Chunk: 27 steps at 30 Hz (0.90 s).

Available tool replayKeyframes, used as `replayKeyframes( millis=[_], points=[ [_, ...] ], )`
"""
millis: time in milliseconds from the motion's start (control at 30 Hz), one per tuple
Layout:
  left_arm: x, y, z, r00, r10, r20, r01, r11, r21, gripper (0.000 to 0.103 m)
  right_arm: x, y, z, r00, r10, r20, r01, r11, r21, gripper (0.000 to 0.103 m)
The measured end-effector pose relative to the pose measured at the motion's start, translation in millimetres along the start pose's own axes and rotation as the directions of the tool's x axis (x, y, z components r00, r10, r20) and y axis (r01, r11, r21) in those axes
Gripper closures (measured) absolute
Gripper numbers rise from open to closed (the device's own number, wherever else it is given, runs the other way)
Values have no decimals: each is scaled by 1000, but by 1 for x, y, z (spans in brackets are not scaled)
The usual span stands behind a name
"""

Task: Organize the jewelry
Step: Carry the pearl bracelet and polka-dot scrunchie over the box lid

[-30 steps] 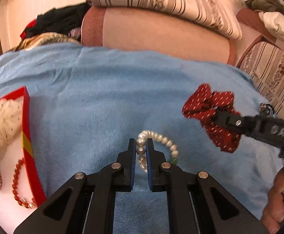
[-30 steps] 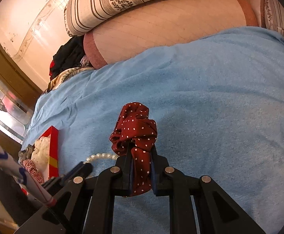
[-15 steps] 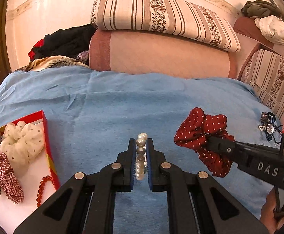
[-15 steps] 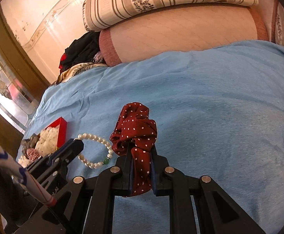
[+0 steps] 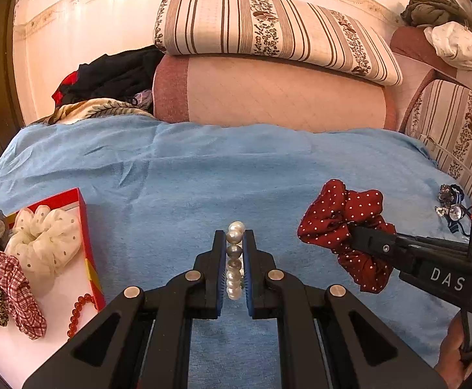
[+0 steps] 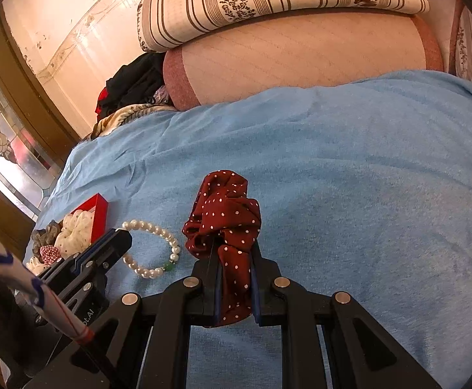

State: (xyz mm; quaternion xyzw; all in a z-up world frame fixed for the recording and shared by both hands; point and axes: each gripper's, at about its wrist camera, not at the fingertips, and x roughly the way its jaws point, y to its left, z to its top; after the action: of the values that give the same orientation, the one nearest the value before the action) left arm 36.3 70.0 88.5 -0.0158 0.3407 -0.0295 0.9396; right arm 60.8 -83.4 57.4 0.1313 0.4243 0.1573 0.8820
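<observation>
White pearl bracelet [image 5: 235,261], 1 green bead

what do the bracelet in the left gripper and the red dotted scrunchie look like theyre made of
Pearl bracelet: round, glossy cream beads with soft highlights, so pearl or imitation pearl; a few look greyer, and one green bead shows in the right wrist view.

Red scrunchie: soft woven fabric, matte dark red with white dots, gathered into folds that crumple where the right hand-held gripper pinches it.
</observation>
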Motion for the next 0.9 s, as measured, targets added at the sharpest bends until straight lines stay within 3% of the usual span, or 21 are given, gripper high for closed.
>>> replayKeyframes(
  millis=[900],
  points=[
    [-10,2,1,998,53,33,-53,999,4,93,0,9,-5,1000,-2,5,2,999,-42,88]
  ],
)
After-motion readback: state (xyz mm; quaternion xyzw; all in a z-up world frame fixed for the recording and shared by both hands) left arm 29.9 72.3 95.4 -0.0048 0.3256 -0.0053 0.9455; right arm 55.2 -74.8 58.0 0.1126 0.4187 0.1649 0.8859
